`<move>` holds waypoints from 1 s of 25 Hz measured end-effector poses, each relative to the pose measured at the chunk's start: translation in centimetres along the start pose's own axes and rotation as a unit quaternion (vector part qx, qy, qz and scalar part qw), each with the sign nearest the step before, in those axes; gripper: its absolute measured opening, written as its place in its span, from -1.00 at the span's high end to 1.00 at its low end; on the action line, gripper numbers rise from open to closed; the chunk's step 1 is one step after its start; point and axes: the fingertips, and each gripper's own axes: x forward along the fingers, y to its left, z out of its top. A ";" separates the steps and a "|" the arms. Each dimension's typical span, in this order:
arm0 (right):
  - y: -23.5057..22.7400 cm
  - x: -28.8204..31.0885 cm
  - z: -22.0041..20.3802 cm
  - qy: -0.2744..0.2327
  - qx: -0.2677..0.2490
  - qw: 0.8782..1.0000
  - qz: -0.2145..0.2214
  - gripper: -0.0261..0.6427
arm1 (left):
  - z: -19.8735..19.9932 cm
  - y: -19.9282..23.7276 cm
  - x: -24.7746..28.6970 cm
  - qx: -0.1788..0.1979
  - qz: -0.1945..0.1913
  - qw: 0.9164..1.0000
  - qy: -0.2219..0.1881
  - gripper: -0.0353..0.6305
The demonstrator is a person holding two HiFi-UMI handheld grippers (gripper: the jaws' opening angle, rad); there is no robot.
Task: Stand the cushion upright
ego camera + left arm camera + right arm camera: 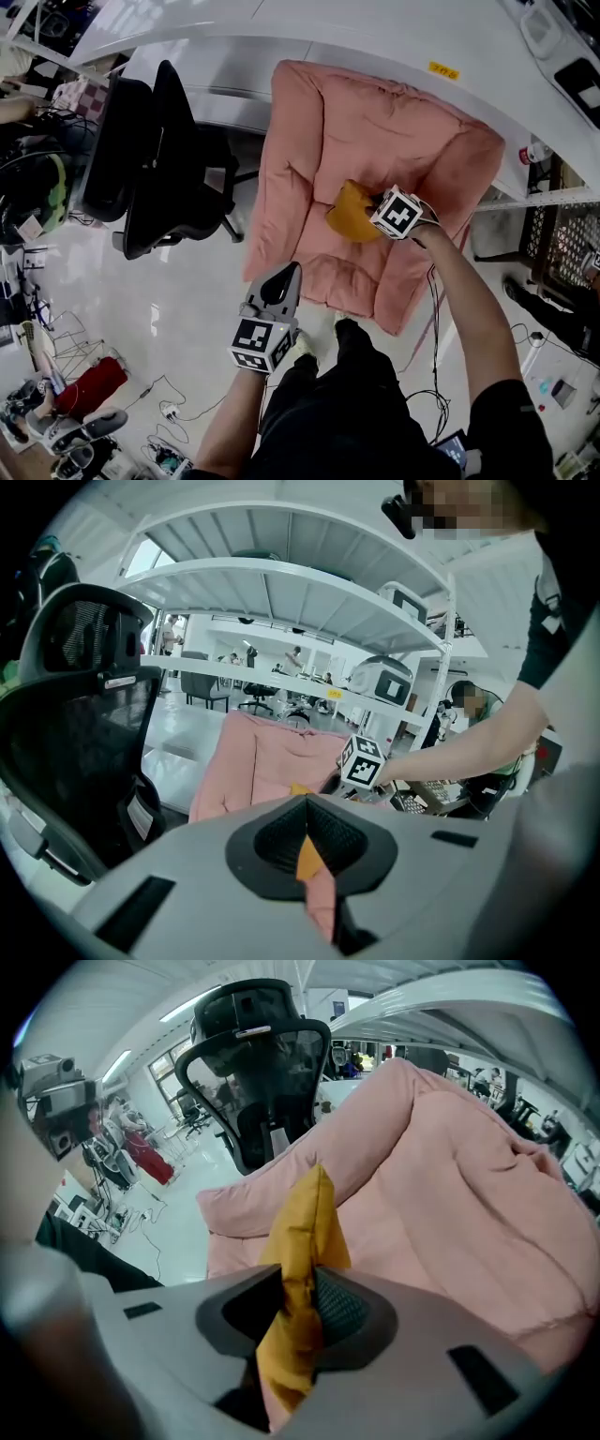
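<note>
A yellow cushion (349, 211) lies low on the seat of a big pink padded chair (375, 122). My right gripper (373, 210) comes at it from the right and is shut on its edge. In the right gripper view the yellow cushion (302, 1232) stands as a folded ridge pinched between the jaws of the right gripper (298, 1309), with the pink chair (450, 1194) behind. My left gripper (281, 279) hangs at the chair's front edge, jaws together and holding nothing. In the left gripper view, the left gripper (307, 841) shows only a thin slit between its jaws, facing the pink chair (258, 761).
A black office chair (159, 159) stands close on the pink chair's left. A white curved desk (281, 28) runs behind it. Cables and a power strip (169, 412) lie on the glossy white floor at lower left. A person's legs (337, 394) stand before the chair.
</note>
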 end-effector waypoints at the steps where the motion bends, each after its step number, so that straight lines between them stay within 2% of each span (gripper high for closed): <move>1: -0.5 0.4 0.1 0.002 -0.008 1.000 -0.001 0.61 | -0.1 0.1 0.0 -0.002 0.004 1.000 0.001 0.88; 9: -5.3 1.6 1.0 -0.007 -0.031 0.999 -0.031 0.42 | -0.6 0.5 0.2 -0.003 0.020 1.000 0.008 0.88; 17: -10.3 2.2 1.6 -0.029 -0.035 0.988 -0.146 0.37 | -1.4 0.5 0.2 -0.003 0.027 1.000 0.016 0.88; 21: -11.0 1.7 1.7 -0.048 -0.033 0.981 -0.186 0.19 | -1.4 0.2 0.3 -0.002 0.024 1.000 0.017 0.88; 24: -11.2 0.3 2.0 -0.074 -0.010 0.975 -0.207 0.19 | -1.2 0.0 0.3 0.002 0.019 1.000 0.013 0.88; 25: -11.2 -0.4 2.1 -0.085 0.000 0.973 -0.215 0.25 | -1.1 -0.1 0.3 0.003 0.017 1.000 0.011 0.88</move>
